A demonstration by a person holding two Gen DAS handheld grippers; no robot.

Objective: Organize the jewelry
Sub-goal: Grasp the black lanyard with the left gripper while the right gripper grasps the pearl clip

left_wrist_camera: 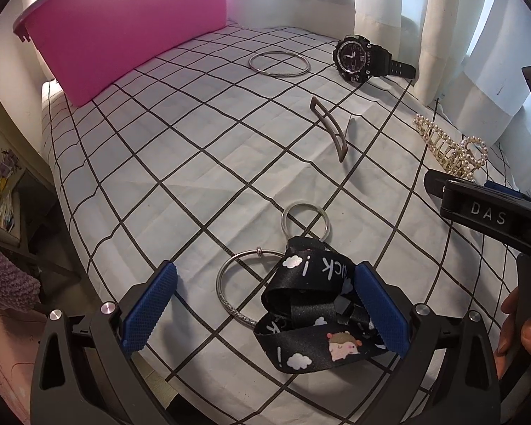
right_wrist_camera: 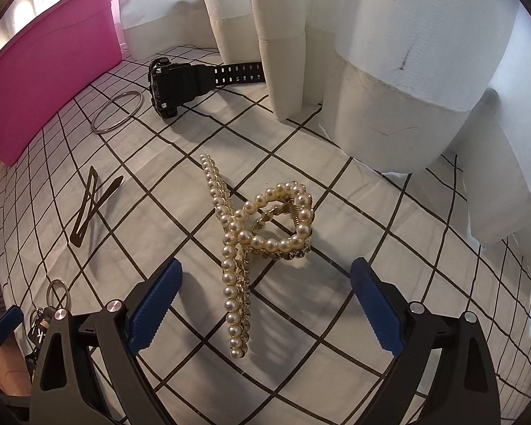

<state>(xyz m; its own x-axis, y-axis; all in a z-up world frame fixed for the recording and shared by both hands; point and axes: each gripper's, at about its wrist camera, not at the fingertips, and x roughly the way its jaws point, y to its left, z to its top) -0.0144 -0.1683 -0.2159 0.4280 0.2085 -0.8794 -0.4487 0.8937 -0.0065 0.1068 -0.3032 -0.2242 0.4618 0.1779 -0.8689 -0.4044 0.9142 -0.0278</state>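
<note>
In the left wrist view my left gripper (left_wrist_camera: 265, 276) stands open over a black cartoon-print lanyard (left_wrist_camera: 318, 318). The strap lies bunched between the pads, close against the right one. A thin silver bangle (left_wrist_camera: 226, 283) and a key ring (left_wrist_camera: 306, 219) lie with it. In the right wrist view my right gripper (right_wrist_camera: 267, 265) is open wide. A gold hair claw set with pearls (right_wrist_camera: 230, 237) lies on the cloth between its fingers, and neither pad touches it. The same claw (left_wrist_camera: 453, 152) shows at the right of the left wrist view.
A pink bin (left_wrist_camera: 124, 28) stands at the back left of the checked cloth (left_wrist_camera: 194, 177). A large silver bangle (left_wrist_camera: 279, 64), a black sport watch (left_wrist_camera: 357, 57) and a brown snap hair clip (left_wrist_camera: 331, 129) lie beyond. White curtains (right_wrist_camera: 389, 71) hang at the back right.
</note>
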